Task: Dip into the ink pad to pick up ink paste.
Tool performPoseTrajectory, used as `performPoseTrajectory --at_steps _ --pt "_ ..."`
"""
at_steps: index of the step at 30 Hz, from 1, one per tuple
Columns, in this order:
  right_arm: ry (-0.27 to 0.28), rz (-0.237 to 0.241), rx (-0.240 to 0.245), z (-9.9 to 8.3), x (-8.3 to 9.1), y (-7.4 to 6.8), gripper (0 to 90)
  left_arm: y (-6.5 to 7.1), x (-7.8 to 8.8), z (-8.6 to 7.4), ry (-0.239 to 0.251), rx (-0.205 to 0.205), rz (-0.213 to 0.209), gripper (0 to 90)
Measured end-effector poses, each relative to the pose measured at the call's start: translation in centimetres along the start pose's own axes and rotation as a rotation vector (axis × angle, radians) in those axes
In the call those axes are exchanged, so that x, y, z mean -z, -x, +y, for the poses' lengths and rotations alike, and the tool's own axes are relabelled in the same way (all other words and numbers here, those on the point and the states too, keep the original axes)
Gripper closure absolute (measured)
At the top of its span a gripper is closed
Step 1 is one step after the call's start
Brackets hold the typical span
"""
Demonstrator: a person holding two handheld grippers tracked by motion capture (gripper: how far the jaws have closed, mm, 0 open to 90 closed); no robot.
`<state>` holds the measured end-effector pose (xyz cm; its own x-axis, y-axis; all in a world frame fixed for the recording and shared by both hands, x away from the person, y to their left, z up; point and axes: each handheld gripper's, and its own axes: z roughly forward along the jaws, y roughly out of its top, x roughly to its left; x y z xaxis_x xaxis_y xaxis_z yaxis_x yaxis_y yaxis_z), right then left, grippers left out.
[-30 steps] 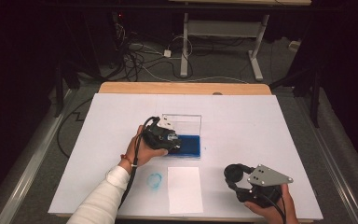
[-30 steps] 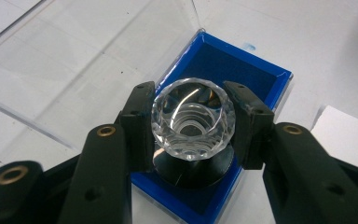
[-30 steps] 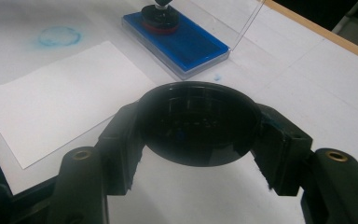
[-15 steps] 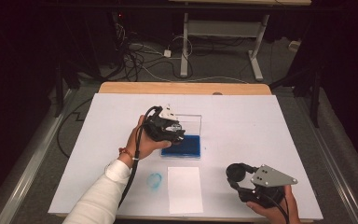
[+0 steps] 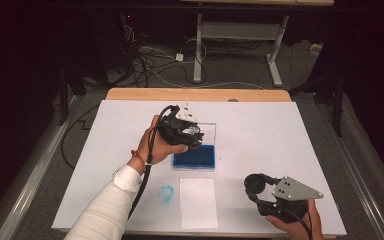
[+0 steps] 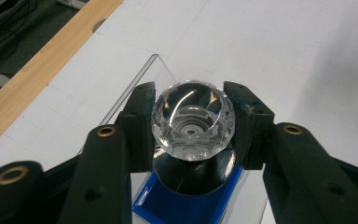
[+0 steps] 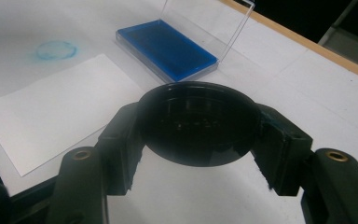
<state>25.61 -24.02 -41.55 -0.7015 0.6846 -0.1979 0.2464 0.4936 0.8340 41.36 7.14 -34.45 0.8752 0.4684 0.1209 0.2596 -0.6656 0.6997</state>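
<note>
My left gripper [image 5: 186, 131] is shut on a round stamp by its clear faceted knob [image 6: 193, 122], with a jaw pressed on each side. The stamp's black base hangs just above the blue ink pad [image 6: 186, 207], apart from it. The ink pad [image 5: 195, 156] lies mid-table in a clear case with its lid [image 5: 209, 131] standing open. At the front right, my right gripper [image 5: 258, 189] is shut on a black round cap [image 7: 198, 122], held low over the table. The ink pad [image 7: 168, 49] lies beyond the cap.
A white sheet of paper [image 5: 197, 202] lies near the front edge, seen also as the paper [image 7: 56, 112] left of the cap. A blue ring mark [image 5: 165, 193] stains the table left of it. A wooden strip [image 5: 195, 94] runs along the far edge.
My left gripper has lifted the stamp up off the ink pad and drifted slightly toward the far side. The right gripper with the cap has stayed put.
</note>
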Motion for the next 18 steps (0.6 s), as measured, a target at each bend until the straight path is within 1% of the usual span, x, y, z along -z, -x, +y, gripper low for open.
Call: performPoseTrajectory --at_steps 2,4,6,9,12,14,18 --pt "-0.002 0.005 -0.003 0.0 -0.1 0.0 38.7 0.1 0.1 0.2 0.005 -0.012 0.012 54.5" --pt "-0.002 0.008 0.004 0.0 -0.1 -0.1 38.7 0.1 -0.1 0.3 0.000 -0.016 0.001 54.5" --pt "-0.002 0.012 0.006 0.0 -0.1 -0.1 38.7 0.2 -0.4 0.5 -0.009 -0.020 -0.002 54.5" --pt "-0.004 0.010 0.000 0.0 -0.1 0.0 38.8 0.3 -0.8 0.7 -0.008 -0.018 -0.010 54.5" --pt "-0.003 0.010 0.002 0.0 0.0 0.0 38.7 0.5 -1.5 0.9 -0.015 -0.021 -0.017 54.5" --pt "-0.004 0.010 0.004 -0.1 -0.1 0.1 38.8 0.7 -2.1 0.9 -0.025 -0.028 -0.014 54.5" --pt "-0.009 0.011 0.005 -0.2 -0.1 0.0 38.7 1.1 -3.3 0.8 -0.039 -0.030 -0.034 54.5"
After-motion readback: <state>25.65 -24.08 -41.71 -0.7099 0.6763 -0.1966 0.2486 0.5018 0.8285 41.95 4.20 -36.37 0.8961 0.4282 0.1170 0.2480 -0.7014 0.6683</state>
